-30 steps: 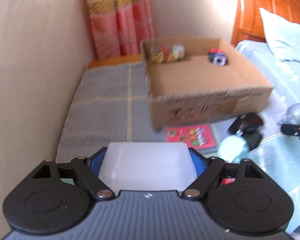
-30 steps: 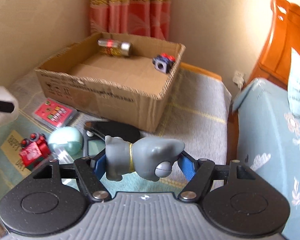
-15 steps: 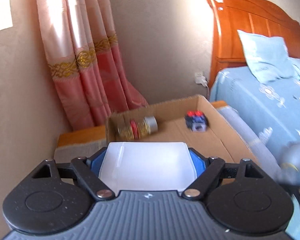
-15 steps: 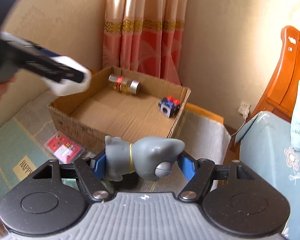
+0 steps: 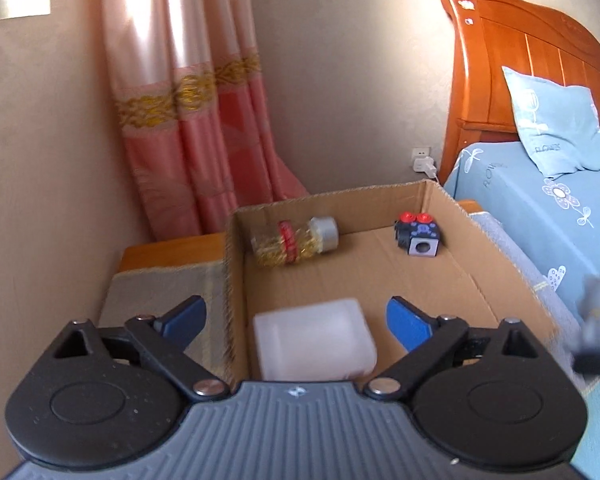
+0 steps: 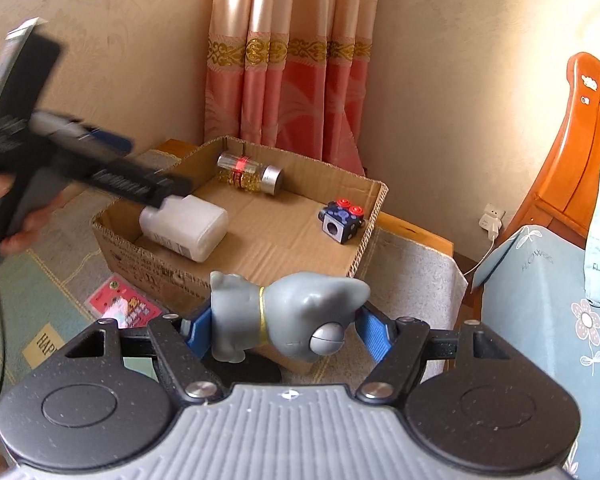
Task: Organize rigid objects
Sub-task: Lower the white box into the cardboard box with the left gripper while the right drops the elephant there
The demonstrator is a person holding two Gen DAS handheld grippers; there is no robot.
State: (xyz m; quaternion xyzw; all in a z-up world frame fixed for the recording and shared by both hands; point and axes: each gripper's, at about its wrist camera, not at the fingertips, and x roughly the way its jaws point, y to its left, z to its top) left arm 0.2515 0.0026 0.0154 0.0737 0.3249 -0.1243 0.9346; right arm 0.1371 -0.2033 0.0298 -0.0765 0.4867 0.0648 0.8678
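The left tool point(image 5: 296, 322) is hovering over the near end of the cardboard box point(image 5: 432, 192), and its jaws are spreading apart with the white plastic bottle point(image 5: 314, 338) lying between them but touching neither blue pad. In the right wrist view that bottle point(image 6: 184, 226) is lying on its side just inside the box at its near left corner, right under the tip of the blurred left tool, which a hand point(image 6: 24, 224) is gripping at the left edge of the picture. Farther back in the box, a glass jar point(image 5: 296, 240) with gold and red contents and a silver cap is lying on its side against the far wall, and a small dark cube toy point(image 5: 418, 236) with two red buttons is sitting near the box's far right corner, well apart from the bottle. The right tool point(image 6: 286, 324) is holding steady in front of the box, on the near side of its front wall, with its pads clamped on a grey toy animal point(image 6: 288, 316) that is lying crosswise between them, a gold band around its neck. A pink card point(image 6: 122, 304) is lying on the patterned cover just outside the box's front left corner. A bed with a wooden headboard point(image 5: 520, 76) and blue bedding is standing to the right of the box.
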